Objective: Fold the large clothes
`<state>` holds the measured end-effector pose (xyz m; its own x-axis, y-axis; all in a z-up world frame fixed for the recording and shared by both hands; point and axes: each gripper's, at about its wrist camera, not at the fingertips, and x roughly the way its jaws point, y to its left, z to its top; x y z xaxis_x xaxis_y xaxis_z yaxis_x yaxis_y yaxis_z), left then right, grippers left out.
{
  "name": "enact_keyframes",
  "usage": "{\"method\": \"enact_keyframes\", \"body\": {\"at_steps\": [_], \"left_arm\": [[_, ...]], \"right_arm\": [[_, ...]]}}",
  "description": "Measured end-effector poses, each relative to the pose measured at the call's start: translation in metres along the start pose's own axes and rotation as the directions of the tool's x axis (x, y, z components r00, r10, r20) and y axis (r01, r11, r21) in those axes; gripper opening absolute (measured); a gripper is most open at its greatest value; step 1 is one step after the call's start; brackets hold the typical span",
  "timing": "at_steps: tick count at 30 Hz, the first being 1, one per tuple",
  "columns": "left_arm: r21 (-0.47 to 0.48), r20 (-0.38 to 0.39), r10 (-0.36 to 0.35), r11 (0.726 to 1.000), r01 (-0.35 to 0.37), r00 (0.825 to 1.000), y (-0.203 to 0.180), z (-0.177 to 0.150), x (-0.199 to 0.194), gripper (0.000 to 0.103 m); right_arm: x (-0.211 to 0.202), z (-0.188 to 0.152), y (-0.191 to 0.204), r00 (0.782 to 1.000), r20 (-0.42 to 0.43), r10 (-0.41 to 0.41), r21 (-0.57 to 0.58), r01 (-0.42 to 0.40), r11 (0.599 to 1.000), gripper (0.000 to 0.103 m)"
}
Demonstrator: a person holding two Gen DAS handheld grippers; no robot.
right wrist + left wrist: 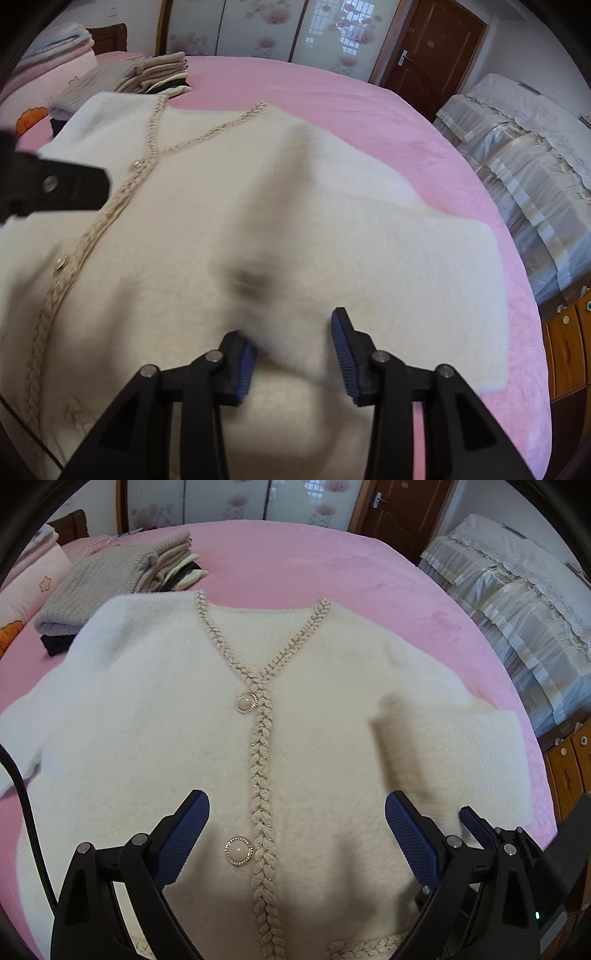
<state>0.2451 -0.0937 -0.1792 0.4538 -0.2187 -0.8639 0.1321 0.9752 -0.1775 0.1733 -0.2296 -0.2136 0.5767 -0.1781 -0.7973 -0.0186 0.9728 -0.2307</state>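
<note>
A fluffy cream cardigan (155, 716) with braided trim and pearl buttons (239, 851) lies front up on the pink bed (295, 561). My left gripper (297, 812) is open and empty above the lower front, astride the button placket. My right gripper (293, 332) is open with a blurred fold of the cardigan's right sleeve (369, 243) between its jaws; the fabric looks loose, not pinched. The right gripper's tip also shows in the left wrist view (469, 816). The left gripper's finger (74, 184) shows at the left of the right wrist view. The sleeve lies folded over the body.
A stack of folded grey and beige knitwear (110, 579) sits at the bed's far left, by pink pillows (26, 587). A covered sofa (517, 602) and wooden cabinets (569, 760) stand to the right. A brown door (432, 48) is behind.
</note>
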Motion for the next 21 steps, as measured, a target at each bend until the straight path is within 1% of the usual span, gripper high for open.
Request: {"method": "enact_keyframes", "body": {"at_steps": [1,3,6,8,9,13,16,18,19,20,21], "left_arm": [[0.010,-0.006,-0.013,1.000,0.013,1.000,-0.002,0.000,0.001,0.096],[0.036,-0.017,-0.048,0.998,0.049,0.999,-0.008,-0.002,0.004,0.096],[0.046,-0.043,-0.128,0.990,0.130,0.991,-0.014,-0.003,0.010,0.096],[0.028,-0.067,-0.204,0.978,0.206,0.977,-0.015,-0.003,0.016,0.095],[0.017,-0.074,-0.237,0.971,0.239,0.969,-0.016,-0.003,0.019,0.093],[-0.020,-0.117,-0.337,0.941,0.337,0.934,-0.025,-0.005,0.037,0.080],[-0.057,-0.158,-0.381,0.925,0.377,0.911,-0.035,-0.005,0.054,0.073],[-0.074,-0.178,-0.401,0.916,0.394,0.899,-0.041,-0.006,0.064,0.070],[-0.072,-0.184,-0.408,0.913,0.402,0.894,-0.046,-0.006,0.068,0.070],[-0.068,-0.186,-0.408,0.913,0.403,0.894,-0.051,-0.005,0.074,0.069],[-0.062,-0.194,-0.406,0.914,0.401,0.893,-0.057,-0.004,0.078,0.065]], "right_arm": [[-0.002,-0.002,0.000,1.000,-0.001,0.012,0.007,-0.012,1.000,0.047],[-0.011,-0.009,-0.006,0.999,-0.005,0.041,0.034,-0.040,0.999,0.048],[-0.021,-0.017,-0.013,0.998,-0.003,0.064,0.077,-0.064,0.995,0.048],[-0.028,-0.024,-0.020,0.997,-0.001,0.072,0.103,-0.071,0.992,0.048],[-0.030,-0.028,-0.024,0.997,-0.002,0.073,0.120,-0.072,0.990,0.048],[-0.036,-0.042,-0.040,0.996,-0.011,0.094,0.193,-0.090,0.977,0.048],[-0.037,-0.049,-0.052,0.993,-0.018,0.115,0.258,-0.107,0.960,0.048],[-0.035,-0.053,-0.057,0.992,-0.024,0.124,0.288,-0.111,0.951,0.048],[-0.034,-0.055,-0.060,0.992,-0.025,0.128,0.302,-0.114,0.946,0.048],[-0.034,-0.057,-0.063,0.991,-0.024,0.135,0.315,-0.121,0.941,0.048],[-0.032,-0.058,-0.066,0.990,-0.026,0.139,0.325,-0.123,0.938,0.048]]}}
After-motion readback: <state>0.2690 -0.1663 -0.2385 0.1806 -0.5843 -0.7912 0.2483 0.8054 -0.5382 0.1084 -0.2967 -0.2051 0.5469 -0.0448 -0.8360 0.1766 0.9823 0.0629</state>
